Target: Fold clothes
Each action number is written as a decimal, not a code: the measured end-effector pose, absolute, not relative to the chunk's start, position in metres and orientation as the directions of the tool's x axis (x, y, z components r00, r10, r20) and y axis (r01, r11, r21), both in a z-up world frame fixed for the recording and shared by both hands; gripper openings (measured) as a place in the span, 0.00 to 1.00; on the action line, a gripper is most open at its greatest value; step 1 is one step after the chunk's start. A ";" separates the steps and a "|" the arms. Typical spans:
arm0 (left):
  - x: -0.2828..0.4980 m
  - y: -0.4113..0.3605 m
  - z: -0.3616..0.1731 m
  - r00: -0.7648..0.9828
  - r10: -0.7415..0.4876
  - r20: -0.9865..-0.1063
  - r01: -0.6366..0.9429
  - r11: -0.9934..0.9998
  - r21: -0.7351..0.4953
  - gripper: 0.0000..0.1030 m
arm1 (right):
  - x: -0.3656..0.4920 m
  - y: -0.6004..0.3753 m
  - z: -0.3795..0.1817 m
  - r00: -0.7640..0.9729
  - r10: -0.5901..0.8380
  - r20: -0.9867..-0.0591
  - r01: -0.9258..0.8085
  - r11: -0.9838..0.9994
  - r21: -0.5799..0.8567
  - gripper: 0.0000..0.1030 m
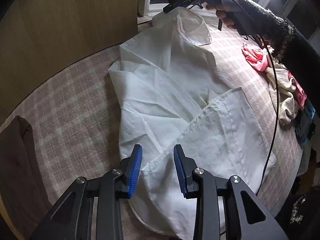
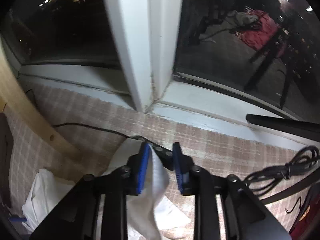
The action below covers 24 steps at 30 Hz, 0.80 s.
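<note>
Bed surface: the pink-and-beige checked blanket (image 1: 66, 100) carries everything you are working on, with a wooden board along its far-left edge.
Garment: the large crumpled white cotton shirt (image 1: 160, 92) lies spread lengthwise across that blanket, creased, one flap doubled back over its right side; whether that is a fold made or slack left over, you cannot tell from this.
Side pile: a heap of pink, cream and dark clothes (image 1: 284, 86) sits well apart on the right.
Your right gripper (image 2: 161, 168): fingers parted, yet a strip of the white cloth hangs against the left blue pad; it sits at the shirt's far end by the window frame.
Your left gripper (image 1: 158, 172): blue pads spread wide, straddling a ridge of fabric at the near hem, clamping nothing.
Risk: the far cloth may slip off one pad, since nothing pinches it.
Risk: the black cable (image 1: 274, 92) trailing over the shirt could snag and drag a crease crooked.
</note>
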<state>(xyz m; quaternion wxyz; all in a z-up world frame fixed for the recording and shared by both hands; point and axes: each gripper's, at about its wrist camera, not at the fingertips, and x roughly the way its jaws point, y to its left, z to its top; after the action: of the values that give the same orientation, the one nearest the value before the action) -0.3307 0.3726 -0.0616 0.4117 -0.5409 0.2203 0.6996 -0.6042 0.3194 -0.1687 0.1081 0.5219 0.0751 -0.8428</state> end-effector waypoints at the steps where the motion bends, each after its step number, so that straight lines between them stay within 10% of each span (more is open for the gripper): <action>1: -0.332 0.373 -0.063 -0.077 0.333 -0.940 -0.815 -0.565 -0.133 0.30 | -0.602 0.320 -0.166 -0.435 -0.115 -0.893 0.263 -0.965 -0.003 0.06; 24: -0.326 0.370 -0.069 -0.065 0.324 -0.944 -0.837 -0.533 -0.125 0.31 | -0.485 0.341 -0.046 -0.601 -0.385 -0.701 0.278 -0.922 0.269 0.02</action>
<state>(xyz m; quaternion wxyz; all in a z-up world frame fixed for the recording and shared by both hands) -0.3261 0.3700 -0.0690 0.4209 -0.5389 0.2379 0.6898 -0.4846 0.3413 -0.0456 0.1859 0.4063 -0.0660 -0.8922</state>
